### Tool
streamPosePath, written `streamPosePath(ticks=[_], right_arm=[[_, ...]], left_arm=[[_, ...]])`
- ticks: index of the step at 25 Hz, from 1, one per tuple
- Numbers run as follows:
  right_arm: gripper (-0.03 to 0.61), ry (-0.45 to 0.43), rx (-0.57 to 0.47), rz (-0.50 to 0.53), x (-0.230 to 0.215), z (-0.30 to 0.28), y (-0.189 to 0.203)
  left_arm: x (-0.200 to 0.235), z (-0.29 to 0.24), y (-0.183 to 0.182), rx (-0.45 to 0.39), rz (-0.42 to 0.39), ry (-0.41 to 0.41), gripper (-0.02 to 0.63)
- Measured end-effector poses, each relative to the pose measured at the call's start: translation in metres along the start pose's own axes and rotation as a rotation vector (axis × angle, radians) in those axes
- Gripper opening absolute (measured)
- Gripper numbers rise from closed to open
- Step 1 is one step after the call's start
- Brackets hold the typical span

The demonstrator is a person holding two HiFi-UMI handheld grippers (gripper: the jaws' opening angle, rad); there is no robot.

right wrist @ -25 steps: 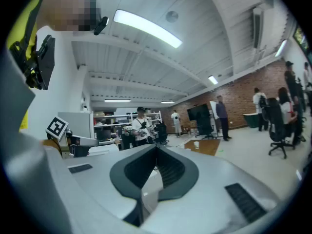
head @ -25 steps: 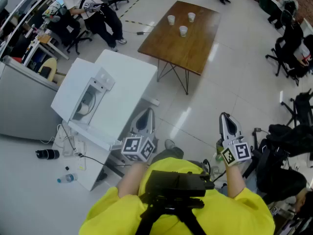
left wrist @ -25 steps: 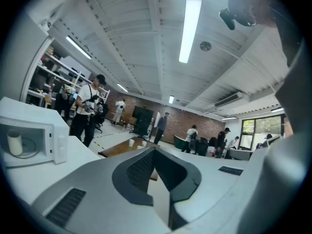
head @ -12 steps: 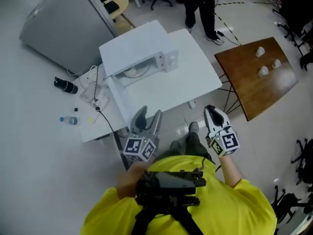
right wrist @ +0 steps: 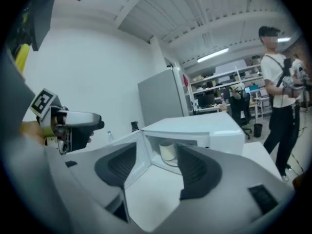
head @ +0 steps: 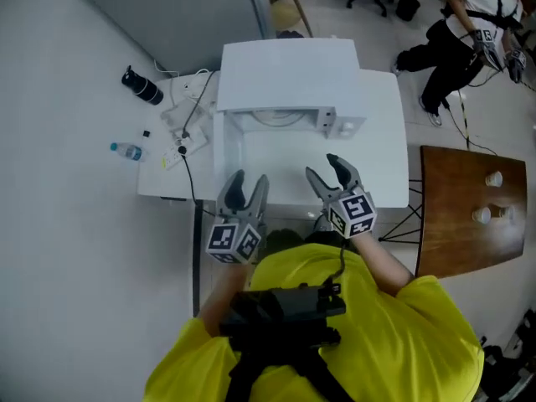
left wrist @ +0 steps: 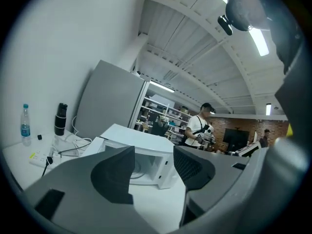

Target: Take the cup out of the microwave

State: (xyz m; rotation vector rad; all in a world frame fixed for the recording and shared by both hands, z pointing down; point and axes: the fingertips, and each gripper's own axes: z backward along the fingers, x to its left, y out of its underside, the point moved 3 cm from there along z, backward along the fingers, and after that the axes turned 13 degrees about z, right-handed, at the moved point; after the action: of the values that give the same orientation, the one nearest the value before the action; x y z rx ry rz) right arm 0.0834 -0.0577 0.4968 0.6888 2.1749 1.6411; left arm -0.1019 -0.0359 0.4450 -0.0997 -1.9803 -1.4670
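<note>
White cup (right wrist: pixel 168 151) in open microwave (head: pixel 289 74), left gripper (head: pixel 249 179) and right gripper (head: pixel 322 167) fingers opening, empty

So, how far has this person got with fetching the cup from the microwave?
Done: the microwave stands open. In hand: nothing yet; the left gripper and right gripper hover before it, jaws opening, nothing between them. Left: the cup sits inside, so reaching in, gripping it and lifting it out remain.

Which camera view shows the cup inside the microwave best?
The right gripper view: it looks into the open microwave, where the cup stands upright in the cavity. The head view looks down on the microwave's roof, which hides the cup. The left gripper view shows the cavity, but no cup can be made out.
</note>
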Motion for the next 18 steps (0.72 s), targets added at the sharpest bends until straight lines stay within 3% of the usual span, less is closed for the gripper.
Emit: streamPosePath(ticks=[5,7,12,18], right_arm=[[0.411,-0.095,0.090,0.012,-0.005,-0.117,0.044],[0.526,-0.074,0.133,0.056,-0.013,-0.175,0.067],[0.538,0.008,0.209,0.063,-0.039,-0.299,0.113],[0.538,0.055,0.200,0.084,-0.030,-0.356,0.108]], left_arm=[[0.019,-0.028,0.000,-0.011,0.002,-0.086,0.242],[0.026,-0.038,0.004,0.000,0.009,-0.085,0.242],[0.040,-0.060,0.004,0.032,0.009,-0.038,0.242],[0.064,-0.070,-0.011,0.042,0.030,-0.007,0.242]])
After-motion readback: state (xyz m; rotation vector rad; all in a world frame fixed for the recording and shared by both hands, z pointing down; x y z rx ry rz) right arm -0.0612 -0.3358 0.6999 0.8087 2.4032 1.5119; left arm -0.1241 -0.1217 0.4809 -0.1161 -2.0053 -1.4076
